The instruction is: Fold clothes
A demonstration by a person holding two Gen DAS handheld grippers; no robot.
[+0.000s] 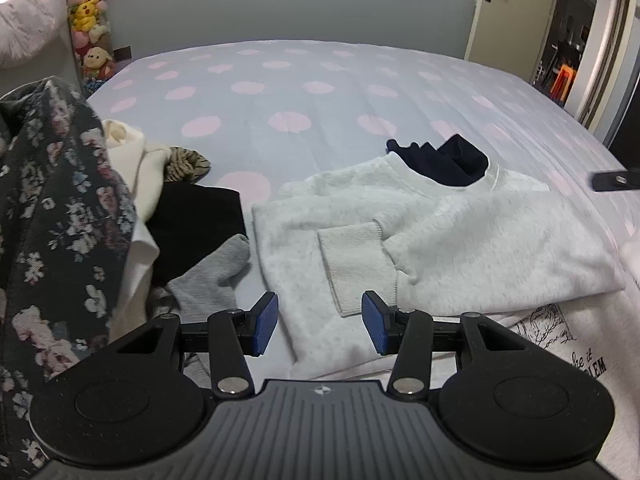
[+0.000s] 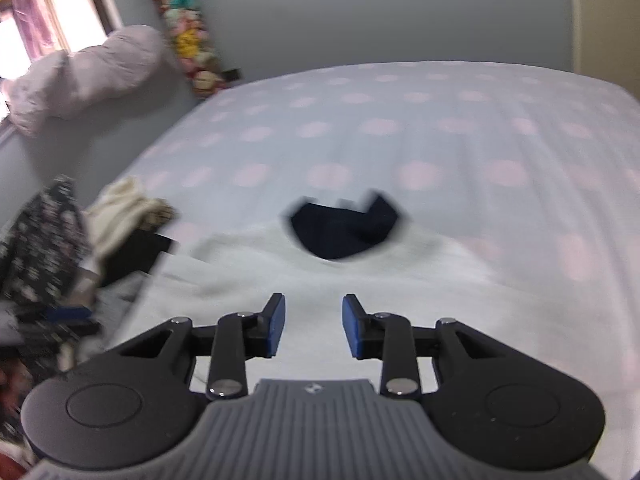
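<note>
Both the left gripper and right gripper hover released above the pale grey fleece sweatshirt; pinch its near hem evenly, I think; fold toward the dark collar lining.

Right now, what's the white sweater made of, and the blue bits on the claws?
The white sweater looks like soft, fuzzy fleece, probably cotton knit; its surface is nappy and the sleeve cuff is ribbed. The blue pads on the left claw look like matte rubber with fine ridges, though that's a guess. Their black arms look like hard plastic.
</note>
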